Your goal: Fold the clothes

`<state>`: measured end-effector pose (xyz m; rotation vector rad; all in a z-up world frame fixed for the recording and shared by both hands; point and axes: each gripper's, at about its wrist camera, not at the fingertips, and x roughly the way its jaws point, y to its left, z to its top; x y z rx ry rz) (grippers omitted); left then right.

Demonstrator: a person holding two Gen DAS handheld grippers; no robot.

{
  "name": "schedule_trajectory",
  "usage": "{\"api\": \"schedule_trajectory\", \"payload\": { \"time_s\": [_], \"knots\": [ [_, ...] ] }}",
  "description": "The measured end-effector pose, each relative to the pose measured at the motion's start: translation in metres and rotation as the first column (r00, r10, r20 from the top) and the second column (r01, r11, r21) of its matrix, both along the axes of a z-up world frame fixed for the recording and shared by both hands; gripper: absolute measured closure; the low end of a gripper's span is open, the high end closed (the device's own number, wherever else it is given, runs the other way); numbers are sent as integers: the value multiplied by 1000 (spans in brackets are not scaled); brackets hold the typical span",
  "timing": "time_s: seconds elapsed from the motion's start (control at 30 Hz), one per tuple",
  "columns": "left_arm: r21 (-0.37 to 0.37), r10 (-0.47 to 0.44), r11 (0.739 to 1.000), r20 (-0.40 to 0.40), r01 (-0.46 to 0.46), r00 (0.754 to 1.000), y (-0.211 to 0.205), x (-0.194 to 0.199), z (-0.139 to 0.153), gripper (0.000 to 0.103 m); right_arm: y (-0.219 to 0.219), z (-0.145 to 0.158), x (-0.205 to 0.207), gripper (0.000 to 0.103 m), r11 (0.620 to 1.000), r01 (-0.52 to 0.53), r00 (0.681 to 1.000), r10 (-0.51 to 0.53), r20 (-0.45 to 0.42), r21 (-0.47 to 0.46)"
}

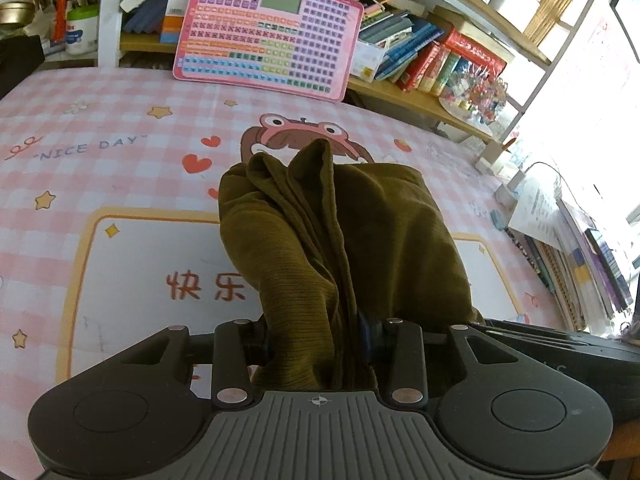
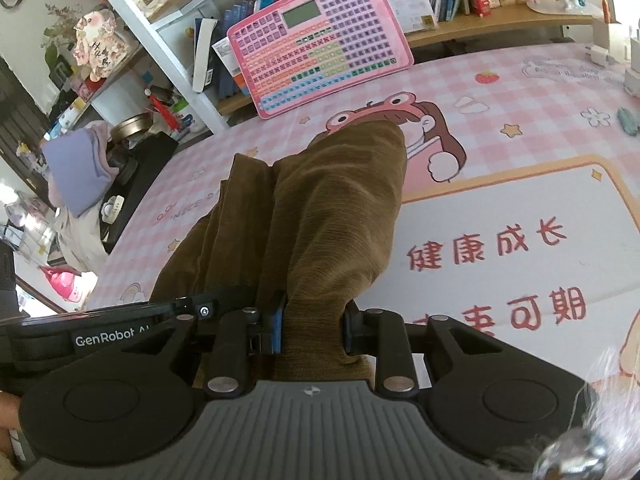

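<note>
The left black two-finger gripper [image 1: 316, 344] was clamped narrowly on a bunched edge of an olive-brown ribbed knit garment [image 1: 340, 232], its blue-padded jaws pressing the cloth from both sides. The right black two-finger gripper [image 2: 312, 328] pinched another part of the same olive-brown ribbed knit garment [image 2: 320, 208] in the same narrow hold. From each tool the cloth ran away toward 12 o'clock, draped in loose folds over the pink checked tablecloth printed with a cartoon frog and red characters [image 1: 120, 168], where its far end appeared to rest near the frog's face. Beyond, at 12 o'clock, a pink learning tablet with rows of coloured keys [image 1: 272, 32] leaned against a wooden bookshelf crowded with books [image 1: 432, 52].

With the fold apparently under way, 2 risks stood out. The thick bunch in the left jaws could slip free layer by layer if pulled unevenly. The trailing end could also drag on the tablecloth and crease, leaving a crooked fold.
</note>
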<state>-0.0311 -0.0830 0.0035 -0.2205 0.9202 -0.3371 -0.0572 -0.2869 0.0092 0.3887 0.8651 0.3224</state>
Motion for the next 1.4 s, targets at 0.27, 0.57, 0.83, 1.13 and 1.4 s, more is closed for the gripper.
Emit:
{"api": "schedule_trajectory", "payload": {
  "time_s": [0.27, 0.57, 0.83, 1.13, 1.4],
  "knots": [
    [13, 4, 1000, 18, -5, 1000, -4, 12, 8, 66, -7, 5, 13, 78, 1000, -8, 1000, 8, 26, 22],
    [-33, 59, 998, 57, -57, 997, 33, 62, 22, 66, 29, 27, 76, 78, 998, -63, 993, 63, 99, -7],
    [-56, 98, 994, 62, -94, 993, 89, 135, 24, 66, 83, 28, 156, 78, 994, -100, 987, 104, 119, -35],
    [-94, 115, 989, 10, -114, 993, 142, 220, -6, 66, 135, 0, 245, 78, 990, -116, 989, 122, 83, -82],
    [-112, 120, 987, 11, -118, 993, 162, 266, -21, 66, 148, -17, 289, 76, 995, -61, 994, 67, 84, -79]
  ]
}}
